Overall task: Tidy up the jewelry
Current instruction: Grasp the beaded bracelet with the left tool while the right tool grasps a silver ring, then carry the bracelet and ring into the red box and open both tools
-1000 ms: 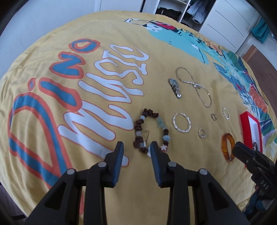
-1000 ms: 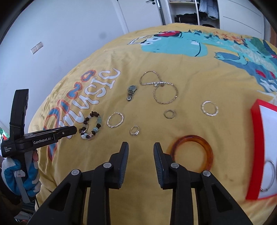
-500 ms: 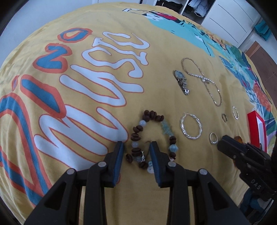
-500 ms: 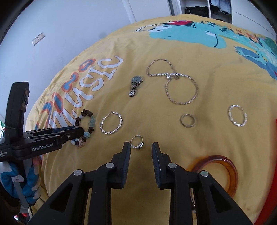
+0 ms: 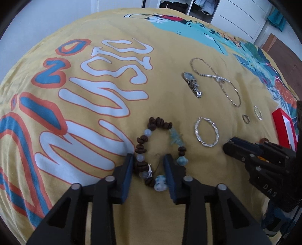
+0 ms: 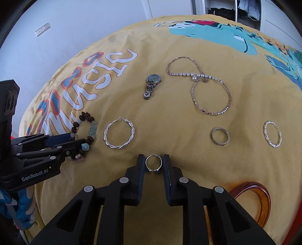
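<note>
Both grippers dropped: left gripper [image 5: 149, 165] fingers apart, straddling bracelet [image 5: 160, 148] lower centre; right gripper [image 6: 153, 164] fingers apart around ring [image 6: 153, 163]. Risk: soft bed, ring slips sideways on closing.

A bedroom in a home. A bed fills most of both views, covered with a yellow bedspread [image 5: 169, 105] printed with large cartoon lettering and a turquoise dinosaur figure. Behind the bed stands a white wardrobe [image 6: 236, 9] with an open section showing folded dark clothes and hanging garments. A plain white wall [image 6: 85, 28] runs along one side, with a light switch plate [image 6: 42, 29] on it. Wooden flooring [image 5: 283, 49] shows beyond the bed's far corner.
</note>
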Motion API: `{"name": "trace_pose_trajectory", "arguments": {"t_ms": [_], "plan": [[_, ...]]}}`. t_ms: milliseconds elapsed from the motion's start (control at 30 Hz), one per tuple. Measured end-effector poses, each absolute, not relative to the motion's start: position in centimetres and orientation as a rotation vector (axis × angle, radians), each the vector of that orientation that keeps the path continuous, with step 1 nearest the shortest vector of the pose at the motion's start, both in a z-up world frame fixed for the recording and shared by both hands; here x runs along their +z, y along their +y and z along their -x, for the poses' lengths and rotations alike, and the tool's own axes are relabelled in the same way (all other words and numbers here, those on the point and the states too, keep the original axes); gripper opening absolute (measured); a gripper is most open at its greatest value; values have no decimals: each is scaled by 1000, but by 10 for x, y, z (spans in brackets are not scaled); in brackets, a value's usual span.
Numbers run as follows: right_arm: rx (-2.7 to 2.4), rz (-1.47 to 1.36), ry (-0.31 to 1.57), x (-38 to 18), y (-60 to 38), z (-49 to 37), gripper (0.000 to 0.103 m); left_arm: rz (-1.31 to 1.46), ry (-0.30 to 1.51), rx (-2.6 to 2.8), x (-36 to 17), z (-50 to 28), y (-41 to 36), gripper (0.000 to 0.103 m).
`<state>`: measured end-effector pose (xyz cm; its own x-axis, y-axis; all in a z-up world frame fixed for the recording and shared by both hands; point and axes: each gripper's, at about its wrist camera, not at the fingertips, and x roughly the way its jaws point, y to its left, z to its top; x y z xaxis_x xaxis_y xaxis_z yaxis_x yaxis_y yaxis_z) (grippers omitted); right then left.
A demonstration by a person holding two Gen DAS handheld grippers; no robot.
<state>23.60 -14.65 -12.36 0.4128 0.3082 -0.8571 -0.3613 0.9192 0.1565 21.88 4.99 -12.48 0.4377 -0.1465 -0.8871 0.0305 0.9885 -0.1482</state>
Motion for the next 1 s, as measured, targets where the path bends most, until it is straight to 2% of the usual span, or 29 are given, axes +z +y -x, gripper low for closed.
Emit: {"name": "trace_pose_trajectory", "arguments": {"t_ms": [100,233,1000], "plan": [[422,53,1065,-120,-150,-231,18,110,1105,-108,-124,-214,53,12],[418,49,1061,-113,-155,-221,18,83,1097,-108,-118,-207,48,9],[381,9,875,-2,-176,-99,18,74,924,-164,-14,-115,27,8]]}}
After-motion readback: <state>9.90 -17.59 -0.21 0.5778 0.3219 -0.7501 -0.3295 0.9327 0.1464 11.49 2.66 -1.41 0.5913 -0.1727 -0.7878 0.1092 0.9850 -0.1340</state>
